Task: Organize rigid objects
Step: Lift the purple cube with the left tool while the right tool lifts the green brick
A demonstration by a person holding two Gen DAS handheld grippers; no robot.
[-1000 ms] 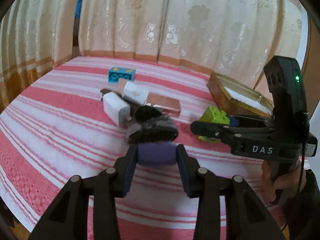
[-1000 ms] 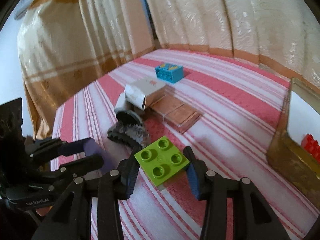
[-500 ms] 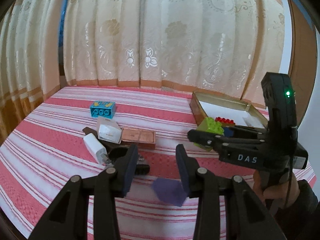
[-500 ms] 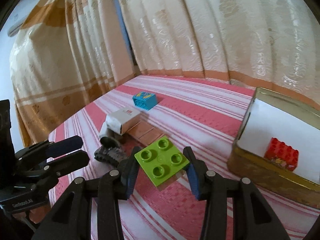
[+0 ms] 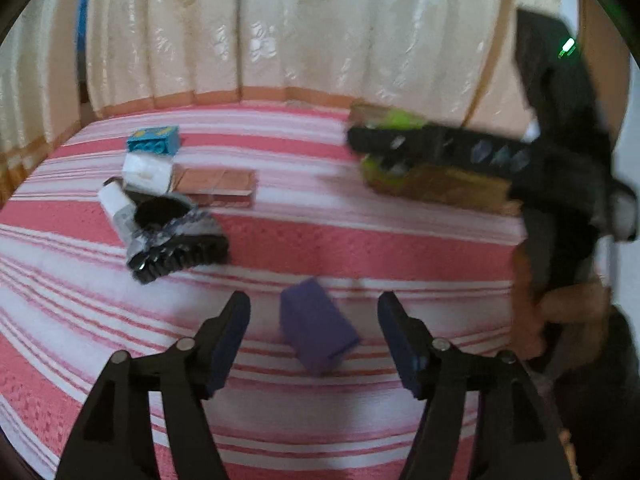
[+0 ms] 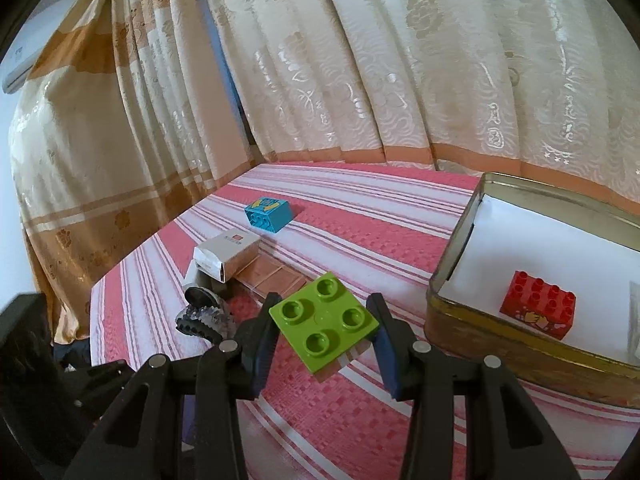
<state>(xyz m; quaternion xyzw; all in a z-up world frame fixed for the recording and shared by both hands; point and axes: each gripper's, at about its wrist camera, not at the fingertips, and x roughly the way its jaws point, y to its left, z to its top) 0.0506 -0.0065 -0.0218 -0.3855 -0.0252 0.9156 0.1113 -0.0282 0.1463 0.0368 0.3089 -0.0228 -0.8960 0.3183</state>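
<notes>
Open striped bed cover [image 6: 360, 216] between the clutter at 9 o'clock and the tin box [image 6: 472, 320] at 3 o'clock in the right wrist view; passable. Obstructing at 9 to 10 o'clock: blue brick [image 6: 267, 214], white carton [image 6: 226, 255], brown flat case [image 6: 276, 280], black toothed piece [image 6: 202, 320], closely grouped. Purple block [image 5: 316, 330] lying loose at 6 o'clock in the left wrist view. Curtain [image 6: 360, 60] closing 12 o'clock.

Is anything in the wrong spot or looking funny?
Yes. The purple block lies tilted on the striped cloth between the left tool's jaws, which have just been opening and no longer touch it. It looks dropped, not placed. The right tool holds its green brick near the tin.
</notes>
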